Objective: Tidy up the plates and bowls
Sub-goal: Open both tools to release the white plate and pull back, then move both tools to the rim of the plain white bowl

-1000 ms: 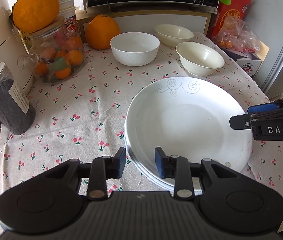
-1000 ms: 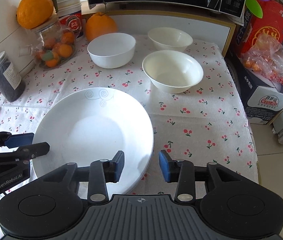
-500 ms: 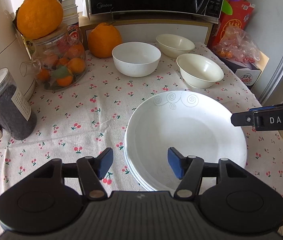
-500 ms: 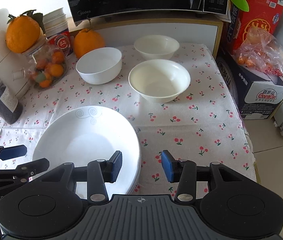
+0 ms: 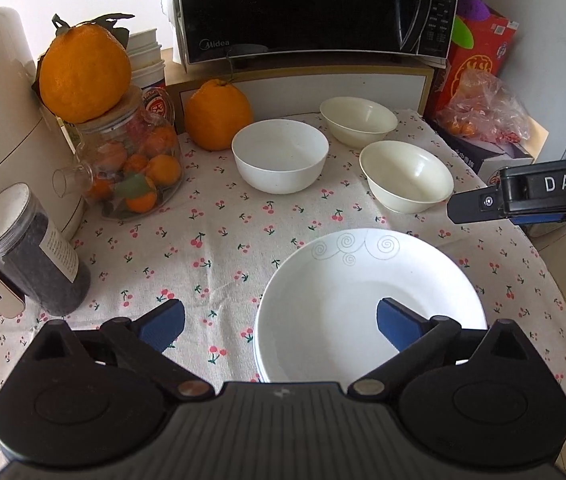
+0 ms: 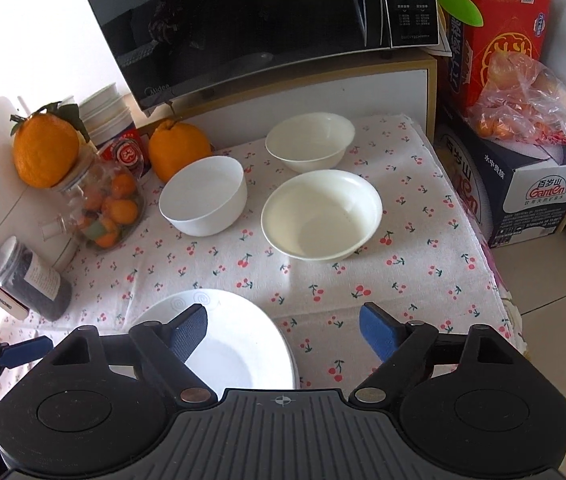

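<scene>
A stack of white plates (image 5: pixel 363 300) with a swirl pattern lies on the cherry-print tablecloth at the near side; it also shows in the right wrist view (image 6: pixel 239 348). Three bowls stand behind it: a white one (image 5: pixel 280 161) (image 6: pixel 203 196), a cream one to its right (image 5: pixel 407 176) (image 6: pixel 321 215), and a cream one at the back (image 5: pixel 358 120) (image 6: pixel 310 142). My left gripper (image 5: pixel 281 326) is open and empty, raised above the plates' near left edge. My right gripper (image 6: pixel 283 330) is open and empty above the plates' right edge, facing the cream bowl.
A microwave (image 5: pixel 311 8) sits on a shelf at the back. A large orange (image 5: pixel 218 120), a glass jar of small oranges (image 5: pixel 131 160) topped by another orange, and a dark jar (image 5: pixel 31 252) stand on the left. Boxes and a bag (image 6: pixel 523 96) lie beyond the table's right edge.
Both grippers have opened wide and pulled back and up from the plate stack. The plates and bowls have not moved.
</scene>
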The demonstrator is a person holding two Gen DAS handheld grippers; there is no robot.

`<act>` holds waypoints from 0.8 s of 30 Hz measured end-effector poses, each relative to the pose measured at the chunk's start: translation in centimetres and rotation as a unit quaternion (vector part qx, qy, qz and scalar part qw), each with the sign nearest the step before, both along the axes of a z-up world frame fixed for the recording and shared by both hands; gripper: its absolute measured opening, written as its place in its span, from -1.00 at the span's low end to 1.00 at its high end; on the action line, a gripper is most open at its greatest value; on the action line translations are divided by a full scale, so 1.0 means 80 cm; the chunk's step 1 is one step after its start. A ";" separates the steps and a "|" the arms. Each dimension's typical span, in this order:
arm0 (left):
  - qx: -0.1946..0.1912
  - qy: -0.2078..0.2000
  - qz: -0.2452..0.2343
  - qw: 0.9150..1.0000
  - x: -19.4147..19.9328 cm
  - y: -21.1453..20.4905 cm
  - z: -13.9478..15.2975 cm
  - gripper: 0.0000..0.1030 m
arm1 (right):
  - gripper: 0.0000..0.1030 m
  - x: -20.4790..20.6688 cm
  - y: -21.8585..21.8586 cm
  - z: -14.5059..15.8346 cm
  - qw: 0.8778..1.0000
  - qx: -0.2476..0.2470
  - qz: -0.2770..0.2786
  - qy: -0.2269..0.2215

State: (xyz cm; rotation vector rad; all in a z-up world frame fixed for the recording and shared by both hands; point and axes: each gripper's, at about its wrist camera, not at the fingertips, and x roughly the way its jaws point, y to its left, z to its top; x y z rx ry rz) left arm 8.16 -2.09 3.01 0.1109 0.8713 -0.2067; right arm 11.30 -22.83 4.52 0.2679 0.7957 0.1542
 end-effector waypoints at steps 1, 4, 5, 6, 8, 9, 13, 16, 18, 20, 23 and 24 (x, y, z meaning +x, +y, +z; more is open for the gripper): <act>-0.004 0.005 0.004 1.000 0.006 0.000 0.002 0.99 | 0.68 0.006 -0.001 0.002 1.000 0.008 -0.002 0.004; -0.015 0.014 0.022 1.000 0.028 0.001 0.011 0.99 | 0.68 0.025 -0.003 0.011 0.999 0.044 -0.007 0.017; -0.017 0.013 0.027 0.999 0.035 0.002 0.014 0.99 | 0.68 0.032 -0.003 0.015 0.998 0.056 -0.004 0.018; -0.019 0.012 0.032 0.999 0.043 0.002 0.017 0.99 | 0.68 0.039 -0.003 0.019 0.998 0.063 -0.002 0.017; -0.021 0.008 0.041 0.999 0.059 0.002 0.022 0.99 | 0.69 0.053 -0.003 0.029 0.997 0.070 -0.002 0.009; -0.023 0.008 0.045 0.999 0.067 0.003 0.024 0.99 | 0.69 0.060 -0.002 0.032 0.997 0.071 -0.004 0.004; -0.037 0.015 0.061 0.997 0.100 0.009 0.024 0.99 | 0.75 0.091 -0.002 0.040 0.996 0.082 -0.012 -0.011; -0.054 0.019 0.076 0.996 0.121 0.017 0.014 0.99 | 0.75 0.114 0.000 0.034 0.995 0.102 -0.016 -0.010; -0.069 0.015 0.090 0.993 0.131 0.024 0.001 0.99 | 0.75 0.124 0.003 0.027 0.993 0.112 -0.019 -0.013; -0.068 0.013 0.111 0.991 0.142 0.028 -0.009 0.99 | 0.75 0.130 0.008 0.016 0.992 0.127 -0.017 -0.022; -0.072 0.013 0.126 0.989 0.158 0.027 -0.020 0.97 | 0.75 0.147 0.020 0.009 0.991 0.137 -0.004 -0.003; -0.084 0.017 0.123 0.989 0.163 0.027 -0.023 0.97 | 0.75 0.150 0.020 0.009 0.989 0.147 -0.003 -0.010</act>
